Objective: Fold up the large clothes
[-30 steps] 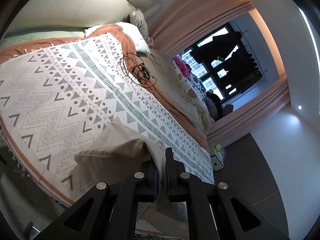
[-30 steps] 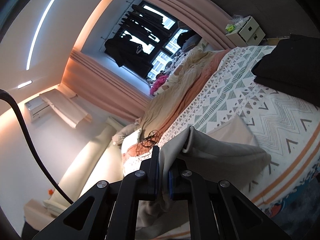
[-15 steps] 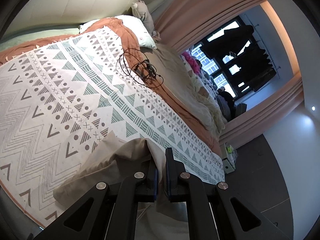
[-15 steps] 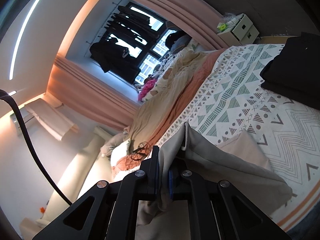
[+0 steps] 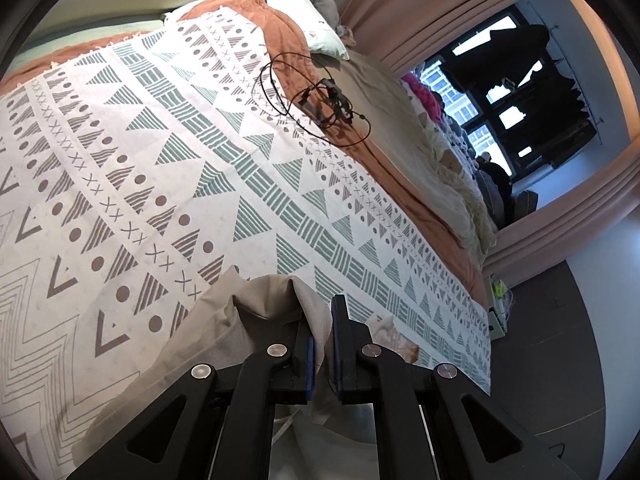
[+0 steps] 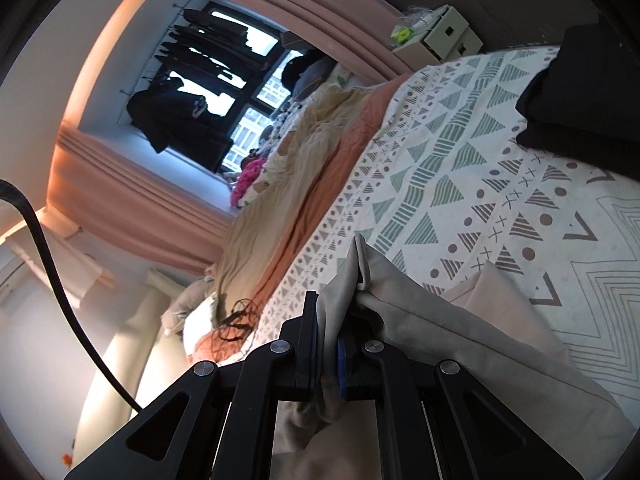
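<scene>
Left tool: clamped on a bunched edge of the beige garment, cloth pinched between its 2 blue pads.
Right tool: likewise closed on a gathered edge of the same garment.
Where the garment is: low over the near part of the bed, on the patterned bedspread, with more cloth hanging under both tools.
Which way it lies from the tools: in the left view it runs off left and down from the grip; in the right view, right and down. So the held edge seems to stretch between the 2 tools.
Long axis: probably that held edge, lying across the bed's near side; not fully visible.
Nearer hand: neither, each holds 1 end.
Coming move: likely carrying the edge forward over the bedspread, toward the black cable, both ends level.
Neighbour: dark folded clothes, well apart on the right.
</scene>
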Demonstrator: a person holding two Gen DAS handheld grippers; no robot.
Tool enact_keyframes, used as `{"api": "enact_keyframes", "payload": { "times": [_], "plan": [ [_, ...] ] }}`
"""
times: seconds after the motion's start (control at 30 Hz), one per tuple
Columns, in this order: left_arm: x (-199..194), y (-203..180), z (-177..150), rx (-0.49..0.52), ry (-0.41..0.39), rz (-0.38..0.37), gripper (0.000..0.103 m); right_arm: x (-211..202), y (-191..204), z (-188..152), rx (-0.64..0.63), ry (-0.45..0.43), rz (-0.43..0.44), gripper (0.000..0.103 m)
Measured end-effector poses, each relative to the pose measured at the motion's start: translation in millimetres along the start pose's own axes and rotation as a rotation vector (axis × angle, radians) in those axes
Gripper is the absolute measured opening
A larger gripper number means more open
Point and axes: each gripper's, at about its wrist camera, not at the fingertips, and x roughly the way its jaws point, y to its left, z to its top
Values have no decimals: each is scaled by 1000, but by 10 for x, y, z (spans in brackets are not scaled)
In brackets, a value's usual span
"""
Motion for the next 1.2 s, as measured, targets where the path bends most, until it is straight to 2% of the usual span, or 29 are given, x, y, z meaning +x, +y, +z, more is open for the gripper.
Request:
{"api": "enact_keyframes", "payload": {
  "times": [0.07,0.1,0.13,0.17,0.2,0.23,0.27,0.3,0.33,0.4,0.57,0.8,1.03,1.2],
  "plan": [
    [210,37,13,-3,31,9,8,141,-81,-12,19,3,-25,8],
    [319,37,12,5,55,10,13,215,-131,-20,29,6,-40,9],
    [424,31,13,21,80,10,18,281,-184,-24,40,7,-54,14],
    [518,24,12,35,100,13,33,327,-227,-28,47,3,-72,16],
    [591,18,3,49,111,9,50,373,-268,-31,46,-10,-89,26],
    [625,10,-6,62,102,6,56,407,-301,-36,38,-20,-93,47],
    [632,1,-15,77,84,8,66,430,-327,-40,30,-27,-97,59],
    [632,-11,-23,91,70,13,72,445,-351,-48,20,-37,-111,75],
    [628,-21,-28,99,62,11,74,444,-364,-56,10,-47,-128,80],
    [619,-18,-32,106,55,6,74,453,-372,-77,-12,-47,-151,80],
    [486,130,-62,99,35,60,74,562,-275,-214,-84,17,-160,80],
    [148,511,-150,95,-7,162,74,871,111,-611,-242,180,-164,79],
    [-107,942,-335,56,20,216,72,1155,429,-1142,-363,339,-172,62],
    [-288,1157,-450,57,35,235,70,1312,582,-1447,-424,408,-200,60]
  ]
}}
